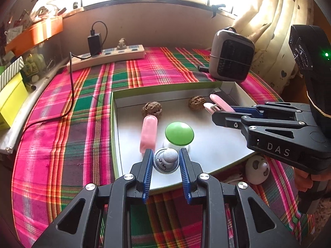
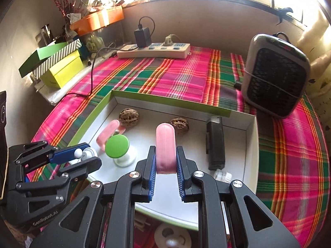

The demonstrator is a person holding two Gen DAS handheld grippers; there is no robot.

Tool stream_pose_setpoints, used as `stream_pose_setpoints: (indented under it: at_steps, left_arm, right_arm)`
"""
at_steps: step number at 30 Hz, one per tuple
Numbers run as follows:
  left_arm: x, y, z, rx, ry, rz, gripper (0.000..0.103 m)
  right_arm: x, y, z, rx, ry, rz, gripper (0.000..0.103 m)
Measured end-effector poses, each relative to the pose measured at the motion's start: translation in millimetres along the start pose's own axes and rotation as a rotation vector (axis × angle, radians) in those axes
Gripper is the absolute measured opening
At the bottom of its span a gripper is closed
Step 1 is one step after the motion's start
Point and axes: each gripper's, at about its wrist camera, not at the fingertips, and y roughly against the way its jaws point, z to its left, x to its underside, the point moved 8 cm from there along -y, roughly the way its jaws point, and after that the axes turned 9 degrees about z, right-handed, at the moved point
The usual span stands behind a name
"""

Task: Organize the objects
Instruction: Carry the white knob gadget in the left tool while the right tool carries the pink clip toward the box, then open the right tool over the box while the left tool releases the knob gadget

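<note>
A shallow white box with a green rim (image 1: 115, 111) (image 2: 165, 100) lies on the plaid cloth. In it are two walnuts (image 1: 151, 107) (image 2: 128, 117), a pink clip (image 1: 148, 133) (image 2: 107, 134), a green-topped knob (image 1: 179, 133) (image 2: 117, 146) and a black case (image 2: 215, 142). My left gripper (image 1: 166, 161) (image 2: 82, 157) is shut on a small white round toy (image 1: 166, 160) over the box's near edge. My right gripper (image 2: 165, 161) (image 1: 215, 108) is shut on a second pink clip (image 2: 165, 146) (image 1: 219, 103) above the box.
A power strip (image 1: 107, 56) (image 2: 154, 50) with a black charger and cable lies at the back. A grey heater (image 1: 230, 55) (image 2: 275, 76) stands back right. Another white round toy (image 1: 257, 169) (image 2: 171, 237) lies outside the box's near edge. Stacked boxes (image 2: 60, 66) sit at left.
</note>
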Motion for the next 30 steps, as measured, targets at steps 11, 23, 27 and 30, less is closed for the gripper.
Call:
stream_pose_setpoints:
  at_steps: [11,23,27,30]
  left_arm:
    - [-2,-12,4,-0.007,-0.002,0.024,0.024]
    - [-5,-18,7,-0.02,-0.003,0.034,0.024]
    - [-6,-20,8,-0.024,-0.003,0.037,0.024]
    - [-6,-21,8,-0.023,-0.002,0.037,0.024]
  right_arm:
    - [-4,-22,-3,0.008,0.011,0.05,0.019]
    - [-5,-34,-3,0.029,0.022,0.083,0.019]
    - [-4,-37,-3,0.04,0.023,0.091,0.019]
    - [-4,-37,-3,0.04,0.022,0.092,0.019]
